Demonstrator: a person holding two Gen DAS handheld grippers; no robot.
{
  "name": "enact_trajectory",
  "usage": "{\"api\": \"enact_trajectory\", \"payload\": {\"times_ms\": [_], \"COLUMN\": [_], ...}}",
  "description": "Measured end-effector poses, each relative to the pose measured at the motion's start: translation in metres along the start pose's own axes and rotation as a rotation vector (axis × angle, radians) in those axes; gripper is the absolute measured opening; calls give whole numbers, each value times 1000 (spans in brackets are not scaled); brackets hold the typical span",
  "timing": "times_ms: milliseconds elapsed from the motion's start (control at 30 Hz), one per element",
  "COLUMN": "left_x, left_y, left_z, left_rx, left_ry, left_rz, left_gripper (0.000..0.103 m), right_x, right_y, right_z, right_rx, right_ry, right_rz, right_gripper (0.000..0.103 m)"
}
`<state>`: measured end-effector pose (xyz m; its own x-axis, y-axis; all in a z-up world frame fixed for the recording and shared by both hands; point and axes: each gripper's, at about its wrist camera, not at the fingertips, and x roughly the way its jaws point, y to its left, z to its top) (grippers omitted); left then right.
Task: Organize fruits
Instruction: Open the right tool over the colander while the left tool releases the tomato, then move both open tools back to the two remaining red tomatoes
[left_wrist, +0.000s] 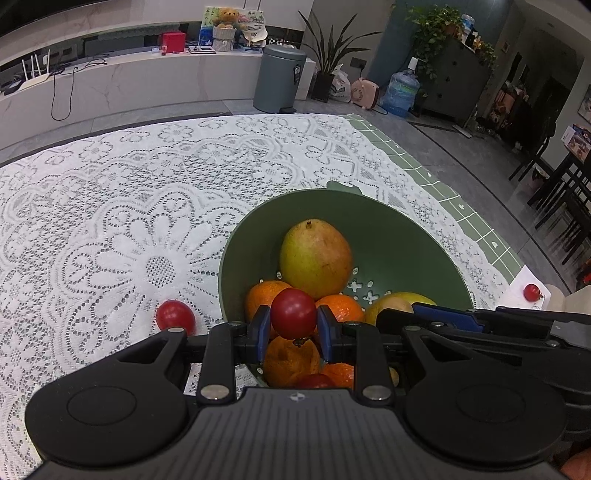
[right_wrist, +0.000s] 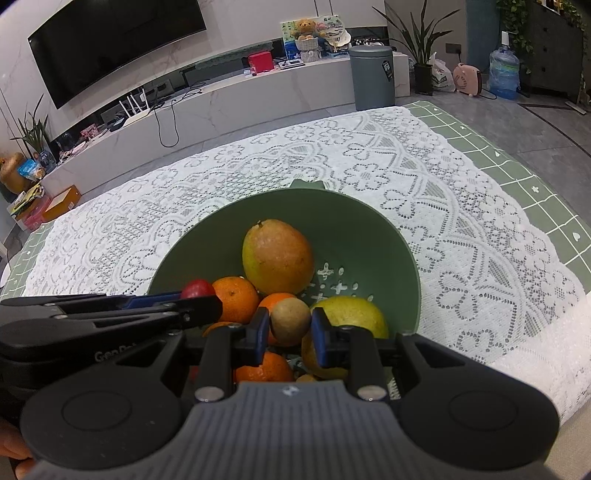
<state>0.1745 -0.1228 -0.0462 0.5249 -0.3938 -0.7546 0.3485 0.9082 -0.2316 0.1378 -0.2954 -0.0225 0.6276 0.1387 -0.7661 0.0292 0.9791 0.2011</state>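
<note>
Your left gripper (left_wrist: 293, 325) is closed on a red cherry tomato (left_wrist: 293, 313), both blue pads pressing its sides. It holds the tomato over the near part of the green colander bowl (left_wrist: 402, 236), above the oranges (left_wrist: 291, 360).

Your right gripper (right_wrist: 290, 332) is closed on a small brown kiwi (right_wrist: 290, 321), also over the near part of the same bowl. The two grippers sit side by side, the left one's fingers crossing the left edge of the right wrist view.

Inside the bowl, a large pear (left_wrist: 316, 256) lies toward the far wall, several oranges are heaped at the near side, and a yellow-green pear (right_wrist: 351, 317) lies to the right.

On the lace tablecloth (left_wrist: 110, 221) covering the table, a second cherry tomato (left_wrist: 175, 316) rests just left of the bowl. A third cherry tomato (left_wrist: 532, 292) lies at the right table edge.
</note>
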Motion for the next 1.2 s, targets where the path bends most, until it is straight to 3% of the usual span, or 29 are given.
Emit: {"api": "enact_trajectory", "payload": {"times_ms": [400, 567, 667, 800, 1200], "left_x": [-5, -16, -25, -38, -77], "left_y": [0, 3, 6, 9, 29], "left_z": [-1, 1, 3, 3, -15], "left_rx": [-12, -23, -42, -57, -72], "left_ry": [-8, -30, -53, -87, -142], "left_rz": [5, 31, 28, 28, 133], "left_gripper": [34, 38, 46, 52, 55], "right_x": [-2, -4, -6, -9, -24], "right_y": [-4, -6, -5, -4, 14], "right_z": [1, 1, 1, 0, -7], "right_rx": [27, 40, 41, 40, -78], "right_ry": [-4, -20, -26, -45, -139], "right_rz": [15, 24, 24, 17, -2], "right_gripper": [23, 36, 41, 54, 55]}}
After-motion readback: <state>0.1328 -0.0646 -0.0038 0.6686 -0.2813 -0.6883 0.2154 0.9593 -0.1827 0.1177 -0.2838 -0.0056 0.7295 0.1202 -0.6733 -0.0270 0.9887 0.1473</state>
